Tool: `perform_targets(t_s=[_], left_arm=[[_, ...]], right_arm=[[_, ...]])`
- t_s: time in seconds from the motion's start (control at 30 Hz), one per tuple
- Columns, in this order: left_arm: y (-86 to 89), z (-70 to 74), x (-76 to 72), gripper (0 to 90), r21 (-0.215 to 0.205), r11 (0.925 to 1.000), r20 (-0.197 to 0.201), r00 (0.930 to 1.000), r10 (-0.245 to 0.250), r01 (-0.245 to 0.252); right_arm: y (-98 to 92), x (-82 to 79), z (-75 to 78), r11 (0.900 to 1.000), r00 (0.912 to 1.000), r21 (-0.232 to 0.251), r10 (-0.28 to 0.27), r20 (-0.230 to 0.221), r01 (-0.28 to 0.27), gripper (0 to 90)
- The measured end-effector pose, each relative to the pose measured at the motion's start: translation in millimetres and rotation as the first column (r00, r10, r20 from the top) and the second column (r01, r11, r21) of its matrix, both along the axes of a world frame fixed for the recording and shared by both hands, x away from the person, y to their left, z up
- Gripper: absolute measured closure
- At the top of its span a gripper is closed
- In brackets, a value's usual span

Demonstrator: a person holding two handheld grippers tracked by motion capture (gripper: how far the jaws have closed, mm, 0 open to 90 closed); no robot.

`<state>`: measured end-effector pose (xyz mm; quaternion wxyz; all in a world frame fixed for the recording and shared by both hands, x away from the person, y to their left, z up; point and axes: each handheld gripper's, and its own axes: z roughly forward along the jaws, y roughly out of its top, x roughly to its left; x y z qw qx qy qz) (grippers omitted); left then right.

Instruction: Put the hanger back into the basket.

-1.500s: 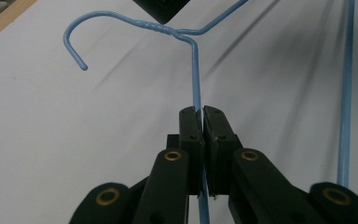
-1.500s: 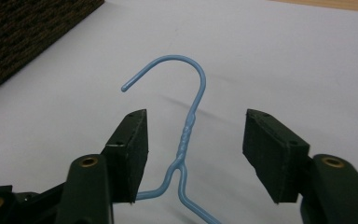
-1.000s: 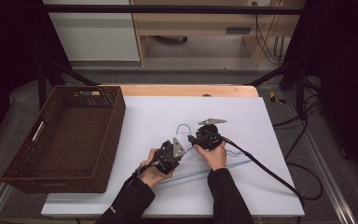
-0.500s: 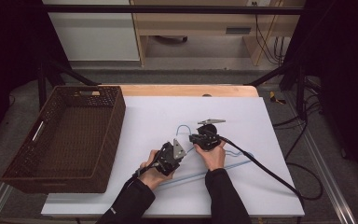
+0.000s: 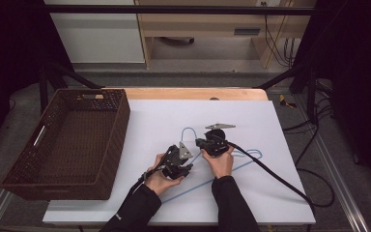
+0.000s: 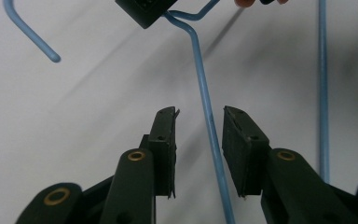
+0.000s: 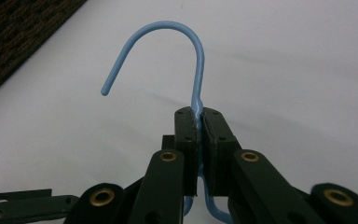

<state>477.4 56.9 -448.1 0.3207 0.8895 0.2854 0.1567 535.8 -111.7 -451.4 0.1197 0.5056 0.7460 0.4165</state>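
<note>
A blue wire hanger (image 5: 207, 169) lies flat on the white desk (image 5: 280, 193), its hook (image 7: 168, 42) turned toward the far side, the brown wicker basket (image 5: 67, 140) standing well apart at the left. The neck below the hook is clamped between the jaws of the right gripper (image 7: 199, 121), which have just been closing onto the wire and now stand together on it. One slanting arm of the hanger runs between the jaws of the left gripper (image 6: 198, 130), which have just been opening; they stand apart, and the wire is not pressed by either pad.

The step in hand is judged to be a handover of the grip: the hanger has been secured at the neck while the hold on its arm is released. Next, the left gripper would need to be drawn clear of the wire before the hanger is lifted by the neck, probably toward the basket.
</note>
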Motion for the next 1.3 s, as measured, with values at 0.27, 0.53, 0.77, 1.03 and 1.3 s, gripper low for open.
perform_targets(t_s=[0.27, 0.53, 0.77, 1.03, 1.3], left_arm=[[-2.7, -6.3, 8.3, 76.9, -0.018, 0.9998, -0.089, 0.9959, -0.014, 0.013], [-3.3, -4.1, 7.8, 84.3, -0.042, 0.9989, -0.112, 0.9935, 0.017, -0.022], [-3.6, 1.7, 3.3, 87.0, -0.070, 0.9938, -0.085, 0.9932, 0.080, -0.086], [3.0, 17.0, -1.6, 87.1, -0.096, 0.9916, -0.046, 0.9955, 0.083, -0.087], [14.7, 42.2, -6.0, 87.2, -0.136, 0.9859, 0.004, 0.9951, 0.099, -0.098]], right_arm=[[0.0, -1.0, 0.9, 1.000, 1.0000, 0.000, 0.001, 0.002, -0.001, 86.0], [-1.3, -2.9, 3.8, 1.000, 0.9998, -0.001, 0.003, 0.017, -0.003, 85.8], [-7.0, -10.7, 15.7, 1.000, 0.9983, -0.002, 0.002, 0.059, -0.002, 76.3], [-41.2, -39.4, 44.1, 0.999, 0.9879, 0.038, 0.027, 0.153, -0.033, 57.6], [-91.3, -85.5, 63.3, 0.998, 0.9719, 0.044, 0.037, 0.232, -0.049, 37.0]])
